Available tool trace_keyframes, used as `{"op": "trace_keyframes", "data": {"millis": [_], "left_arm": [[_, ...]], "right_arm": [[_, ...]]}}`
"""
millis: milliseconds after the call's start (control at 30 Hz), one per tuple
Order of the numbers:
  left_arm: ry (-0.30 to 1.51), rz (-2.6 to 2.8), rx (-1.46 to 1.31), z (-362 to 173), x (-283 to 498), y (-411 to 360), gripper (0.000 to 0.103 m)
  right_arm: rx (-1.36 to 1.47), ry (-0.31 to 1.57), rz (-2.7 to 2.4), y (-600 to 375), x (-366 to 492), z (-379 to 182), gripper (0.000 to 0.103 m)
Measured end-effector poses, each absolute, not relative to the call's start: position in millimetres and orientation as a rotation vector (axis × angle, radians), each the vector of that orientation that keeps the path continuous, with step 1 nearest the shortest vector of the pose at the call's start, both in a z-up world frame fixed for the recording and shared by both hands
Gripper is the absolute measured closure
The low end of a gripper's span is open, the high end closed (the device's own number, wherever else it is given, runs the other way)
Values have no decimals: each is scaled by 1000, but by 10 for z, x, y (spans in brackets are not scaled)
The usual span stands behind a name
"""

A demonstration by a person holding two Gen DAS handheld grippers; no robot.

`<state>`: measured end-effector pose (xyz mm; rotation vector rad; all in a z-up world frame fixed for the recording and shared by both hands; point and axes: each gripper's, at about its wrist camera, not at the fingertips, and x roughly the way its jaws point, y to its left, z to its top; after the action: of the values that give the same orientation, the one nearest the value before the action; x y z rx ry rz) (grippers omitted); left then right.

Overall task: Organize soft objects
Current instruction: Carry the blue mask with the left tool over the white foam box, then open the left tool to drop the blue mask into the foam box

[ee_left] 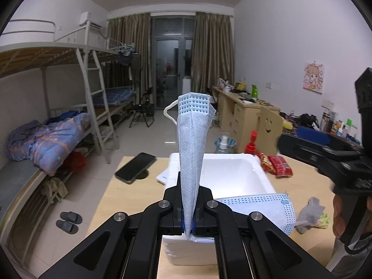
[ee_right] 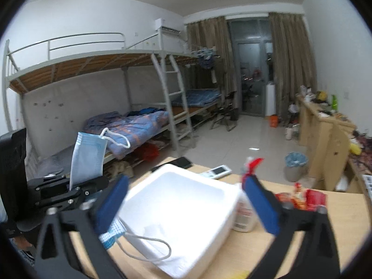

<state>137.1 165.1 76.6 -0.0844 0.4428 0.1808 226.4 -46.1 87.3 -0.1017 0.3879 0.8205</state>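
My left gripper [ee_left: 188,211] is shut on a light blue face mask [ee_left: 193,144], which stands upright between the pads above the near edge of a white foam box [ee_left: 232,174]. A second mask [ee_left: 262,207] lies flat over the box's near right corner, and its ear loop [ee_right: 148,246] hangs into the box. My right gripper [ee_right: 186,200] is open wide over the box, with nothing between its blue pads [ee_right: 111,204]. The held mask [ee_right: 88,158] also shows at the left of the right wrist view. A grey sock [ee_left: 309,214] lies on the table to the right.
The wooden table [ee_left: 302,186] also holds a black phone [ee_left: 136,167], red snack packets [ee_left: 276,165], a red-capped bottle [ee_right: 246,211] against the box and a white remote [ee_right: 216,171]. Bunk beds stand to the left and desks to the right.
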Motion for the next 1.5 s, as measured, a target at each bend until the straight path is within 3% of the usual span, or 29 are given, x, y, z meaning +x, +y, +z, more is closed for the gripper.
{"op": "trace_keyframes", "data": {"millis": [1067, 1133, 1167, 1200, 1267, 1367, 1500], "left_arm": [[570, 91, -48, 628, 2080, 1180, 97], [566, 89, -31, 625, 2081, 1142, 89], [564, 90, -24, 625, 2085, 1129, 73], [568, 93, -14, 620, 2088, 1117, 45], [569, 98, -8, 611, 2085, 1115, 14], [522, 122, -1, 638, 2024, 1124, 1], [487, 143, 7, 678, 1938, 1171, 0]], "right_arm": [[-81, 396, 651, -1150, 2304, 660, 0], [-80, 395, 653, -1151, 2305, 658, 0], [-79, 395, 653, -1157, 2307, 657, 0], [-77, 396, 653, -1158, 2310, 657, 0], [-76, 395, 654, -1164, 2309, 656, 0], [-76, 392, 654, -1170, 2302, 656, 0], [-72, 394, 656, -1168, 2295, 657, 0]]}}
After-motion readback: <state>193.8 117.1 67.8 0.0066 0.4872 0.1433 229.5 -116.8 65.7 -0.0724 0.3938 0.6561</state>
